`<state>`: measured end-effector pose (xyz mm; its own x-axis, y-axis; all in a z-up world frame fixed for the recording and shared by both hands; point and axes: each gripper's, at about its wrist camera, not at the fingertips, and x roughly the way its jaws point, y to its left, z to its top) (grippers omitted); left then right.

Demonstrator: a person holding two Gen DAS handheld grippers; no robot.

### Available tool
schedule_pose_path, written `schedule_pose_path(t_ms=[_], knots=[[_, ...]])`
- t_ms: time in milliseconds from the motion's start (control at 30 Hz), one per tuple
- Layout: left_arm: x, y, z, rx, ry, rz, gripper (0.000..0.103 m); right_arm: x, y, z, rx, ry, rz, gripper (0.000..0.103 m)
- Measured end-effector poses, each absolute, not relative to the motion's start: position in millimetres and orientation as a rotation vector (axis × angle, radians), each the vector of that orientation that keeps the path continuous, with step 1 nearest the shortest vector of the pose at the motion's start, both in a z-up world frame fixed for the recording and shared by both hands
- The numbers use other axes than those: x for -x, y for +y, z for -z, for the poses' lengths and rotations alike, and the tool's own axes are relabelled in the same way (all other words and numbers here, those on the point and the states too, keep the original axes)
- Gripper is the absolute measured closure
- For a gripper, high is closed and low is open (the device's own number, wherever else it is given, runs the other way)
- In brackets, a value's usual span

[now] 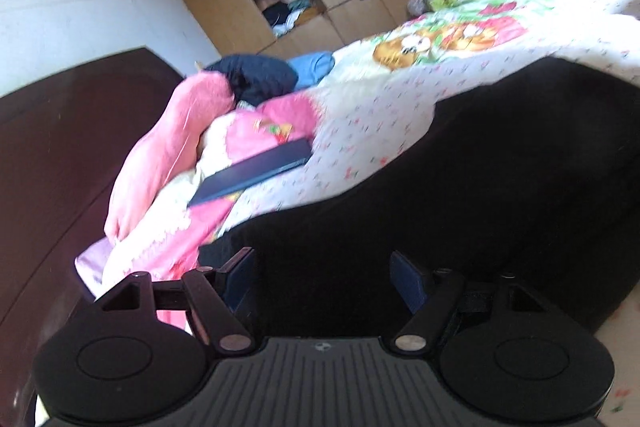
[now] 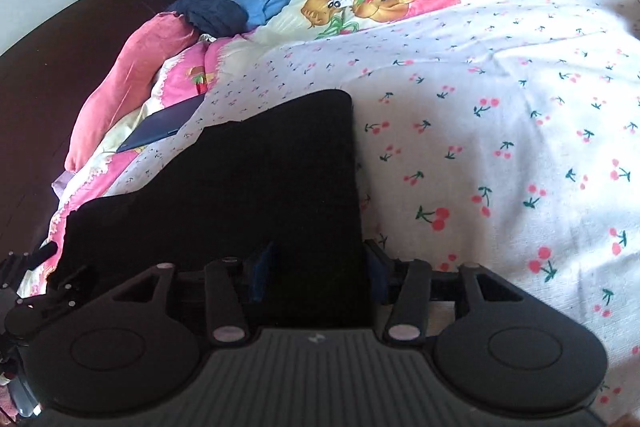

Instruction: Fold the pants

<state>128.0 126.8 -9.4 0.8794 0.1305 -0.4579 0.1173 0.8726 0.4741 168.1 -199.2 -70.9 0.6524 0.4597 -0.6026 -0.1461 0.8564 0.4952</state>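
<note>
Black pants (image 2: 248, 195) (image 1: 460, 187) lie flat on cherry-print bedsheet (image 2: 500, 107), near edge of bed; plain dark cloth, no detail visible; straight right edge, squared far-right corner, far edge stepping down toward left; appear folded, layers hard to tell

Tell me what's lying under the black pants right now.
The black pants lie on the cherry-print bedsheet, which shows around them. Anything else beneath the cloth is covered and can't be seen.
</note>
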Motion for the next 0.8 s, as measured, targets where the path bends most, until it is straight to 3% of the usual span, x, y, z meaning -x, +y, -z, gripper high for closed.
schedule_pose_path(t_ms=[267,467,600,633,700,733,800], knots=[[-133.3,80.8,18.6,-0.551,0.513,0.152,0.017,-208.9,-228.0,94.7,-0.762,0.873,-0.571,0.050],[-136.2,89.6,18.9,-0.564,0.567,0.212,0.016,-222.0,-248.4,107.7,-0.973,0.885,-0.680,0.054],[-132.7,92.3,27.0,-0.579,0.589,0.240,0.016,-231.7,-218.8,104.9,-0.850,0.920,-0.653,0.054],[-132.1,92.2,26.6,-0.580,0.586,0.237,0.016,-231.0,-208.6,98.7,-0.786,0.925,-0.637,0.056],[-126.2,91.7,20.0,-0.582,0.563,0.231,0.016,-222.8,-200.3,82.5,-0.706,0.928,-0.605,0.083],[-122.5,92.3,15.6,-0.579,0.542,0.232,0.016,-217.6,-205.1,74.9,-0.741,0.909,-0.635,0.089],[-118.6,97.5,11.7,-0.562,0.514,0.219,0.016,-207.6,-210.6,57.6,-0.770,0.867,-0.655,0.091]])
